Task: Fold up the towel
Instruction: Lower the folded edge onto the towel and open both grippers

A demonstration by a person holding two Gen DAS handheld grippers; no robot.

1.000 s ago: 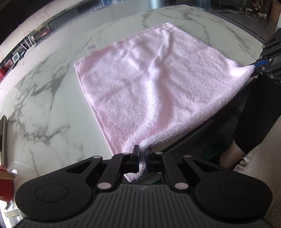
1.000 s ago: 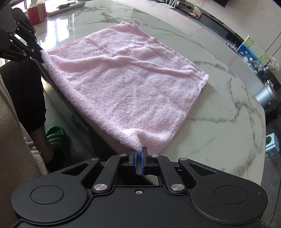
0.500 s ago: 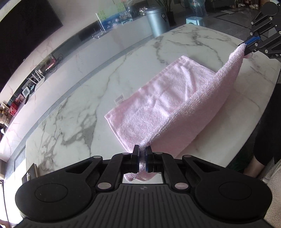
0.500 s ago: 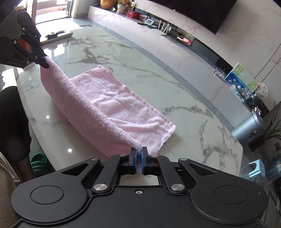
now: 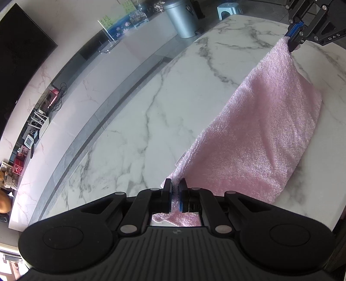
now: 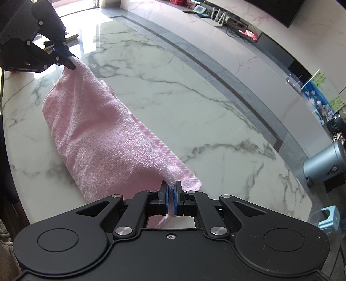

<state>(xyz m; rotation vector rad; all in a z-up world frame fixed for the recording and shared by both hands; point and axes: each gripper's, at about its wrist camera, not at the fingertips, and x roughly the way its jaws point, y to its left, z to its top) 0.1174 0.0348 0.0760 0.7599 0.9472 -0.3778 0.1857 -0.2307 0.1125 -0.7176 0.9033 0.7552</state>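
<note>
A pink towel (image 5: 263, 134) lies doubled over on the white marble table (image 5: 134, 121). Its upper layer is carried over the lower layer and held up along the far edge. My left gripper (image 5: 175, 190) is shut on one corner of the upper layer. My right gripper (image 6: 171, 192) is shut on the other corner. In the left wrist view the right gripper (image 5: 296, 41) shows at the top right, pinching the towel. In the right wrist view the left gripper (image 6: 69, 62) shows at the top left, and the towel (image 6: 99, 138) sags between the two.
A grey metal bin (image 5: 181, 17) and a small blue stool (image 5: 229, 9) stand on the floor beyond the table. A low marble shelf (image 5: 71, 90) with small items runs along the wall. The table's edge (image 6: 13, 173) is close at the left.
Both grippers lifted the towel's near edge and carried it forward over the towel. The towel went from lying flat to being doubled, with the held edge near the far edge.
</note>
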